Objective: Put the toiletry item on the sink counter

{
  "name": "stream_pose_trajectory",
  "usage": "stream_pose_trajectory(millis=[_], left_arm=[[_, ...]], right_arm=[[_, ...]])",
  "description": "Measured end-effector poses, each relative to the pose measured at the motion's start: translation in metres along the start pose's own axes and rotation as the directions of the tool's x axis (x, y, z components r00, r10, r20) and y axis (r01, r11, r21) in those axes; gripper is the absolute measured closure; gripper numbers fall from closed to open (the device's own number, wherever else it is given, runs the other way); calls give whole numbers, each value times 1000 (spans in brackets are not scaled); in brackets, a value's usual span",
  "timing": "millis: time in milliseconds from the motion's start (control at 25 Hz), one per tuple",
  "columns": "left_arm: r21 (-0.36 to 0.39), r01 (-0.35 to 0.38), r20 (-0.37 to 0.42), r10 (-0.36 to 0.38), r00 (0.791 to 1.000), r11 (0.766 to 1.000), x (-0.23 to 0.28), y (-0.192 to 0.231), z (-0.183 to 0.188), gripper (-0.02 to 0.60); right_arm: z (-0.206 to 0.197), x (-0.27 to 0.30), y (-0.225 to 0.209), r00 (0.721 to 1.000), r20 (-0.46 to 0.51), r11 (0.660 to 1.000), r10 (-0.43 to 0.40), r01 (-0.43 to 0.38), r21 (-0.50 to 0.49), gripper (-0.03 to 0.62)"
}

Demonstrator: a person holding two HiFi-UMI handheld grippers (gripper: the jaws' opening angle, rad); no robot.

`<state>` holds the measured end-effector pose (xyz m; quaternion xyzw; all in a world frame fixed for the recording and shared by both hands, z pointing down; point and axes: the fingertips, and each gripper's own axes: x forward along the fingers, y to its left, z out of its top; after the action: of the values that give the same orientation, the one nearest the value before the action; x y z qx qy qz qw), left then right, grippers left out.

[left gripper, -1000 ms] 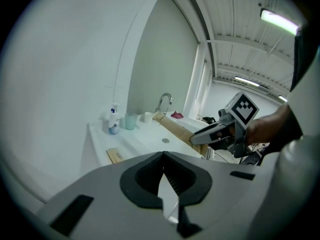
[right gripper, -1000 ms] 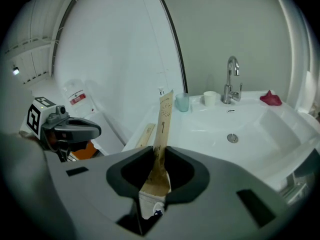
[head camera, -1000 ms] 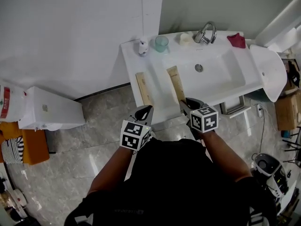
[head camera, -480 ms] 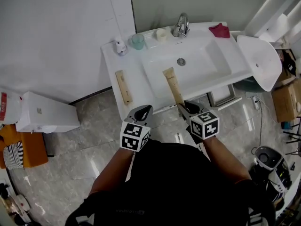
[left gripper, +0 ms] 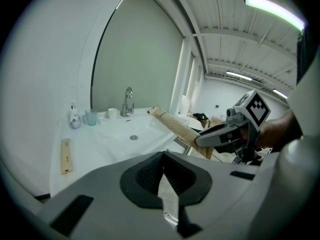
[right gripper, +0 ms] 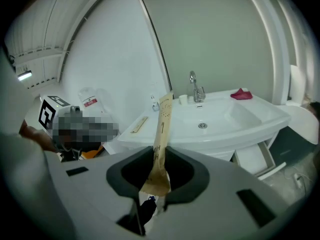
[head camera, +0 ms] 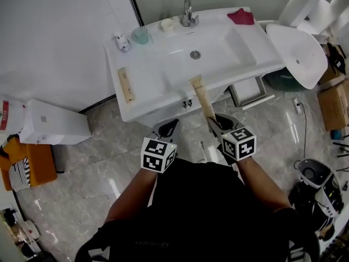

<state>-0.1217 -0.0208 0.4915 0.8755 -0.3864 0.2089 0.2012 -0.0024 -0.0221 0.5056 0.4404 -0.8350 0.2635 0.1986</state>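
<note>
My right gripper [head camera: 218, 125] is shut on the near end of a long tan paper-wrapped toiletry pack [head camera: 202, 97]. The pack points toward the white sink counter [head camera: 143, 91], and its far tip hangs over the counter's front rim. In the right gripper view the pack [right gripper: 161, 134] rises tilted from between the jaws of the right gripper [right gripper: 156, 171]. A second tan pack [head camera: 126, 84] lies flat on the counter's left part. My left gripper [head camera: 168, 129] hovers in front of the counter, shut with nothing in it; its own view shows the left gripper [left gripper: 161, 165] with the jaws meeting.
At the back of the counter stand a faucet [head camera: 187, 11], a green cup [head camera: 141, 35], a white cup [head camera: 167, 25] and a small bottle [head camera: 121, 41]; a red cloth [head camera: 240, 17] lies at the right. A white oval fixture [head camera: 294, 51] sits to the right, a white box [head camera: 52, 125] on the floor at the left.
The sink has slid farther from me in the head view. The held pack, earlier over the counter beside the basin, now reaches only its front rim. The left gripper stays shut.
</note>
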Motion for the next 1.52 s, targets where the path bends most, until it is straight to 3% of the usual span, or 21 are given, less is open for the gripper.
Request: stream_pose_trajectory(millis=[360, 680, 1120, 1520], left_arm=[[15, 20, -15, -20, 1000, 1000, 8, -82, -16, 575], [65, 74, -19, -73, 997, 995, 24, -129, 2, 576], [113, 175, -73, -167, 983, 978, 82, -133, 22, 576], [173, 318, -101, -304, 947, 932, 163, -133, 78, 577]], right_arm=[[-50, -73, -29, 1000, 11, 999, -21, 21, 36, 523], [-67, -125, -64, 995, 41, 991, -88, 83, 102, 523], [-78, -138, -122, 974, 46, 950, -222, 205, 234, 523], [-52, -130, -197, 935, 0, 890, -354, 337, 306, 523]])
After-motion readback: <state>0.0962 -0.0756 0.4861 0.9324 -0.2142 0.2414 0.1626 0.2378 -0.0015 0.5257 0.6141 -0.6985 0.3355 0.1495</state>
